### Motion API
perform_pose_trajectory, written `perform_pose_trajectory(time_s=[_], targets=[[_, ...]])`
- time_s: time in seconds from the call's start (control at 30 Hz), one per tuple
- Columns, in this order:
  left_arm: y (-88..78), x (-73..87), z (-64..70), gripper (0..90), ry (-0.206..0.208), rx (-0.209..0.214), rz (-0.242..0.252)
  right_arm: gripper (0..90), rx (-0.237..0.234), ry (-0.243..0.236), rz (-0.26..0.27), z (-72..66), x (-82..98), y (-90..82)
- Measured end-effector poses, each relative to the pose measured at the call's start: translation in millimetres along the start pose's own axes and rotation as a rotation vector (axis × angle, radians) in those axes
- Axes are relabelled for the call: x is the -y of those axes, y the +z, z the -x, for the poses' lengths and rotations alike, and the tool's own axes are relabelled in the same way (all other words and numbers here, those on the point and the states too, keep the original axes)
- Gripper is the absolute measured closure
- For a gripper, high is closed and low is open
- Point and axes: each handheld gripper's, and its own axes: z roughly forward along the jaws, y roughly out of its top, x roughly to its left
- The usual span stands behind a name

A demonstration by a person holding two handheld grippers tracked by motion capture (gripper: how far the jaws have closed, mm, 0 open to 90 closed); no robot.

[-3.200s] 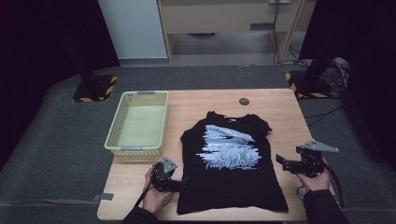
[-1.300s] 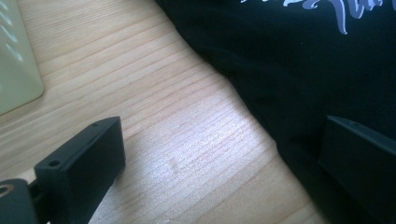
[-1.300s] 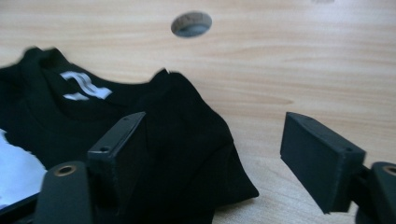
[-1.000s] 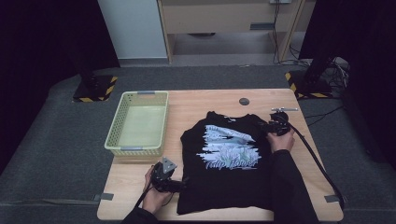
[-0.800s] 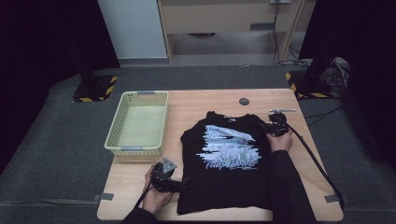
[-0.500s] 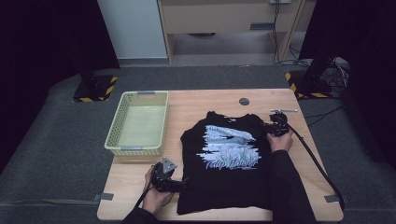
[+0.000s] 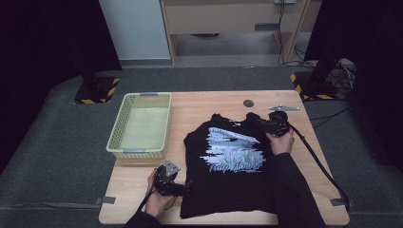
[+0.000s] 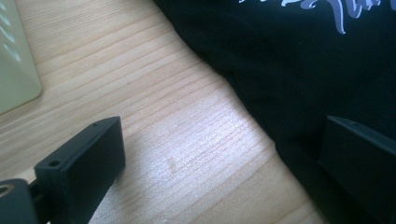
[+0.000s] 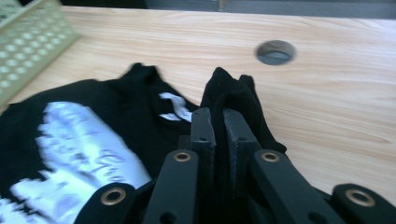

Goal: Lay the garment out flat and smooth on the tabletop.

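Note:
A black T-shirt (image 7: 228,175) with a white and blue print lies flat on the wooden table (image 7: 209,102). At its lower left hem sits my left gripper (image 7: 183,189), open. In the left gripper view (image 8: 222,135) one jaw rests over bare wood and the other over the shirt's edge (image 8: 289,70). My right gripper (image 7: 260,122) is at the shirt's upper right shoulder. In the right gripper view (image 9: 218,116) its jaws are shut on a raised fold of black fabric (image 9: 233,91) beside the collar.
A pale green basket (image 7: 115,128) stands at the table's left, with its corner (image 8: 14,70) near my left gripper. A round cable hole (image 7: 248,102) lies beyond the collar. Bare wood stretches right of the shirt. A cable trails off the table's right side.
My right gripper has come in from the table's right edge to the shirt's upper right shoulder and holds fabric there. It has hardly shifted over the last second. The left gripper has stayed put.

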Motion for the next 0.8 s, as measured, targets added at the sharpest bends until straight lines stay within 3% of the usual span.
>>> perform_pose_trajectory(time_s=[0.23, 0.37, 0.8], targets=[[0.0, 0.0, 0.2, 0.2, 0.0, 0.0, 0.0, 84.3, -0.033, -0.093, -0.017, -31.0, 3.1, 1.4], [0.0, 0.0, 0.2, 0.2, -0.001, 0.0, 0.0, 84.1, -0.053, -0.121, -0.037, -45.3, 8.7, 5.7], [0.3, -0.1, 1.4, 0.2, 0.002, 0.003, 0.001, 83.4, -0.077, -0.186, -0.103, -70.3, 38.8, 28.1]])
